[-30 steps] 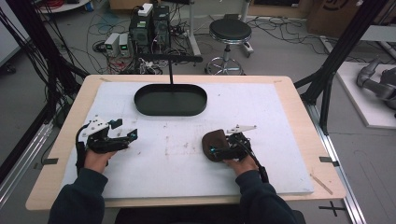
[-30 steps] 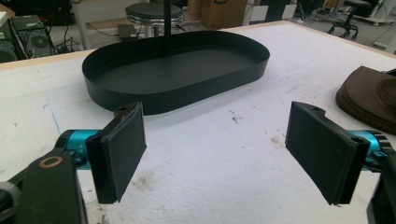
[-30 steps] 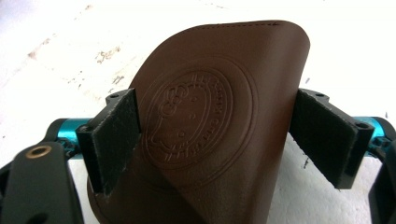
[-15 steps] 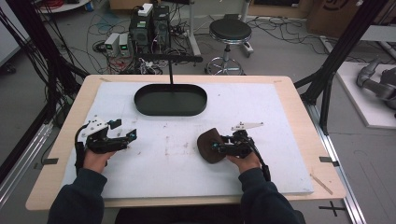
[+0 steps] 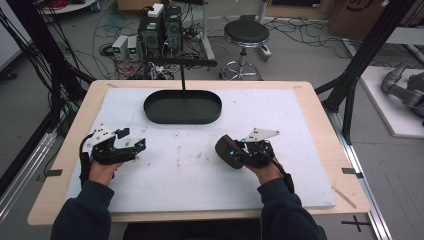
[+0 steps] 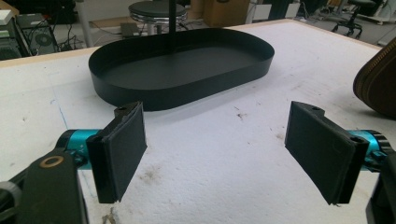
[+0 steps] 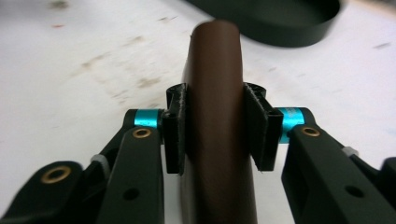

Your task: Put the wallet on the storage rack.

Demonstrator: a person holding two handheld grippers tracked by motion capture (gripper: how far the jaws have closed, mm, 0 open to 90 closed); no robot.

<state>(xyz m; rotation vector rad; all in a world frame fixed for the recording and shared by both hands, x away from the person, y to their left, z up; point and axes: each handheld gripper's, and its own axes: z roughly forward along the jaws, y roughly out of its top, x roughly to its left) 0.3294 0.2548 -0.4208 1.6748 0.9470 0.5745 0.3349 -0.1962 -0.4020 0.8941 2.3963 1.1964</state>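
A brown, rounded zip case (image 5: 225, 149) is held just above the white mat, right of centre. My right gripper (image 5: 236, 152) is shut on it. In the right gripper view both pads press the sides of the brown case (image 7: 215, 70), which stands edge-on between them. My left gripper (image 5: 134, 139) hovers over the mat's left side, open, with nothing between its pads (image 6: 122, 149). In the left gripper view the case's zipped edge (image 6: 379, 81) shows at far right. A black oval tray (image 5: 150, 107) lies empty at the back centre of the mat.
A thin black post (image 5: 183, 75) rises behind the tray. The white mat (image 5: 190, 180) covers a wooden table (image 5: 345, 165). A stool, computers and cables sit on the floor beyond the far edge. The tray's wall (image 6: 187, 91) stands ahead of the left jaws.
My right gripper has carried the brown case a little to the left and turned slightly. The left gripper has hardly moved and stays open.
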